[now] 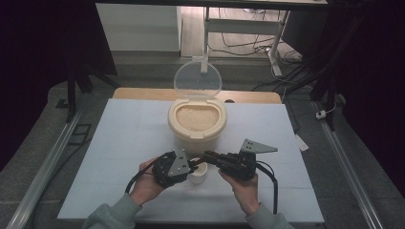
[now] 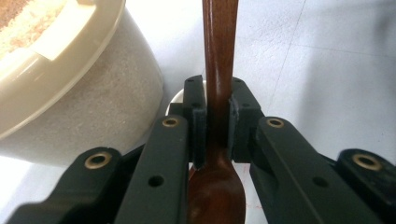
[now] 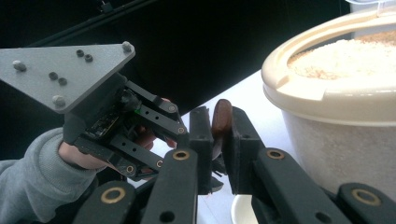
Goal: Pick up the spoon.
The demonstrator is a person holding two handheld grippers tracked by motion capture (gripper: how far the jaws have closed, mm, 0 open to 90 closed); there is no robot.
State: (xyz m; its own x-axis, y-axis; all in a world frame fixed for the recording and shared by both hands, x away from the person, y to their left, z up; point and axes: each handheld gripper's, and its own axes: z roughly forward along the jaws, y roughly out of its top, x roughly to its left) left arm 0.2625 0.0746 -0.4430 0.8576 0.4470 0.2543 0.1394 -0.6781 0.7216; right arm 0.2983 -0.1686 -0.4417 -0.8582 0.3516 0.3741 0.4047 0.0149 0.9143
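A dark wooden spoon (image 2: 219, 46) is held over a small white cup (image 1: 198, 174) near the table's front. My left gripper (image 2: 217, 98) is shut on the spoon's neck, with the spoon's bowl close to the camera and the handle running away from it. In the right gripper view, my right gripper (image 3: 220, 122) is shut on the rounded end of the spoon (image 3: 222, 112), and the left gripper's grey plate (image 3: 60, 70) sits just beyond. In the high view the left gripper (image 1: 190, 165) and right gripper (image 1: 208, 155) meet tip to tip above the cup.
A cream rice container (image 1: 197, 119) full of rice stands just behind the cup, its clear lid (image 1: 197, 81) tipped up and open. The white table top (image 1: 124, 143) spreads to both sides. A wooden board edge (image 1: 143, 93) lies at the back.
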